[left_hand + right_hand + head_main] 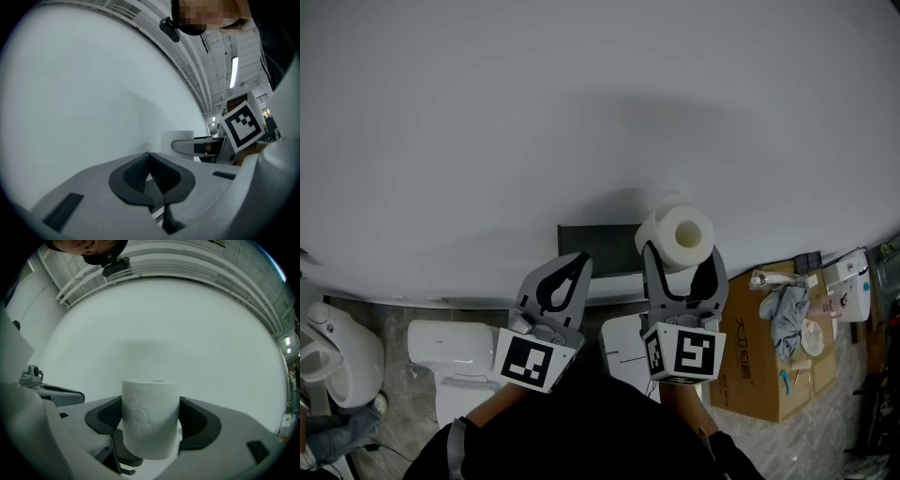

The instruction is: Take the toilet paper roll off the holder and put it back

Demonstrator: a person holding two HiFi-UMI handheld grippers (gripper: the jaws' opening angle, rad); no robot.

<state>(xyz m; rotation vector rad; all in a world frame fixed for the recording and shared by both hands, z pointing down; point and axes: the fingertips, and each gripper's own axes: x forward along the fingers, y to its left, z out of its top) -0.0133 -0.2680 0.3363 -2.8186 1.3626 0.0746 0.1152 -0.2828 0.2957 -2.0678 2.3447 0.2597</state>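
Note:
A white toilet paper roll (678, 234) is clamped between the jaws of my right gripper (680, 258), held up in front of the pale wall. In the right gripper view the roll (151, 417) stands upright between the two dark pads, squeezed at its sides. My left gripper (564, 281) hangs just left of it, jaws together with nothing in them; in its own view the gripper (152, 178) has its dark pads meeting. A dark rectangular holder (598, 249) sits on the wall behind and between the two grippers, partly hidden by them.
A white toilet (455, 361) stands below left, another white fixture (337, 352) at the far left. An open cardboard box (783, 361) with cloth and small items sits at the right. The pale wall (581, 112) fills the upper view.

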